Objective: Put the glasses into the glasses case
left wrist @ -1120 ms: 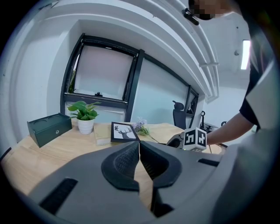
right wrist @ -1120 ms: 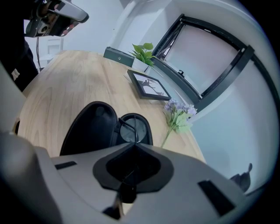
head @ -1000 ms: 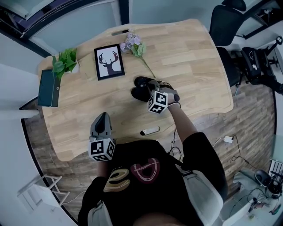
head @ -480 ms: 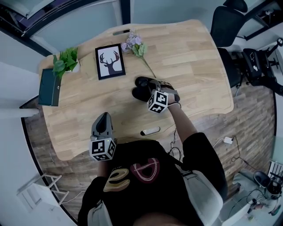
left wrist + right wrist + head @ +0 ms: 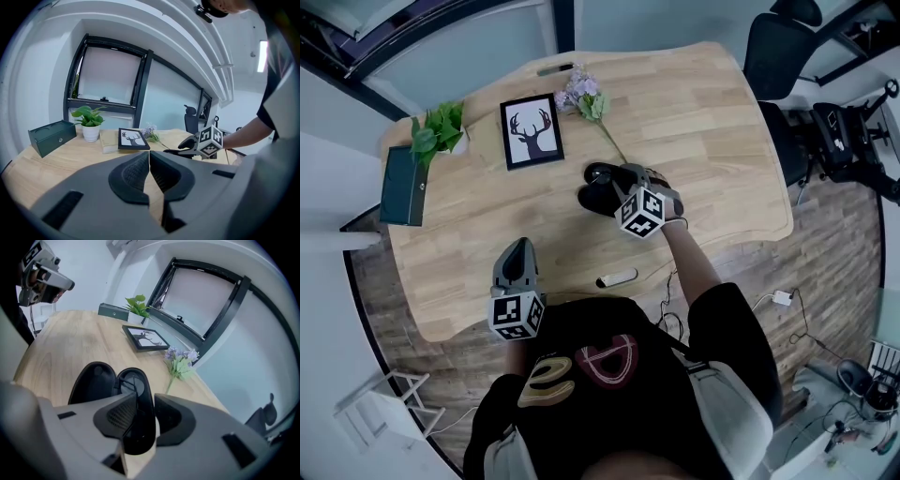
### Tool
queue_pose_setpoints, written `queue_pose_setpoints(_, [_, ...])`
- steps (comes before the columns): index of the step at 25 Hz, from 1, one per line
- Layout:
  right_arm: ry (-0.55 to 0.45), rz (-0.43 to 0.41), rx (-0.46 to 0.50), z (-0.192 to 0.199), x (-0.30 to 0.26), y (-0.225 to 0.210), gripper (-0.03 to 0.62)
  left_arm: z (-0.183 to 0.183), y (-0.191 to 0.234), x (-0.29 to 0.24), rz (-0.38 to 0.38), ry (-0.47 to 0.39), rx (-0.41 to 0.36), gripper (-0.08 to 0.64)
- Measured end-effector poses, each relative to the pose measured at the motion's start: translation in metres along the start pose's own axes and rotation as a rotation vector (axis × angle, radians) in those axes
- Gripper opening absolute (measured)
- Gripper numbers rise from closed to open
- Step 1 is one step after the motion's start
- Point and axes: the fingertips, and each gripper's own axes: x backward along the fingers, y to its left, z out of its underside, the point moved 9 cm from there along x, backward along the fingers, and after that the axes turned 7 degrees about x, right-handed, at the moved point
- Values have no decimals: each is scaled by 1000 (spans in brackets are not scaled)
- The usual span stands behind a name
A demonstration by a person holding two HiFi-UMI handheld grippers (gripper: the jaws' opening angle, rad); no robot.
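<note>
Black and open, the glasses case (image 5: 598,187) lies on the table (image 5: 703,122), the glasses (image 5: 129,385) inside. Our right gripper (image 5: 142,414) has just been opening, jaws apart astride the case's rim. Our left gripper (image 5: 149,168), near left, is closed and empty.

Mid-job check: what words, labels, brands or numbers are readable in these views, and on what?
No text is readable in any view.
Black-framed deer-antler picture: drawing only, no caption.
Two white marker cubes: black square codes, not words.
Person's black shirt: cream and red print, too warped to read.
Dark green box: no label seen.
</note>
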Motion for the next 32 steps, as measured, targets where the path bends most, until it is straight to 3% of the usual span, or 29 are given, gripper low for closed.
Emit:
queue_pose_setpoints(10, [-62,-19,-173,-9,34,1,202,-2,-3,0,31,-20,-3,18])
queue_pose_setpoints(25, [-160,122,-253,-41,108,24,202,-15,-6,14,109,-89,-32,18])
queue_pose_setpoints(32, [-249,187,-368,-59,143,30,202,-24,-6,22,142,-121,-39,18])
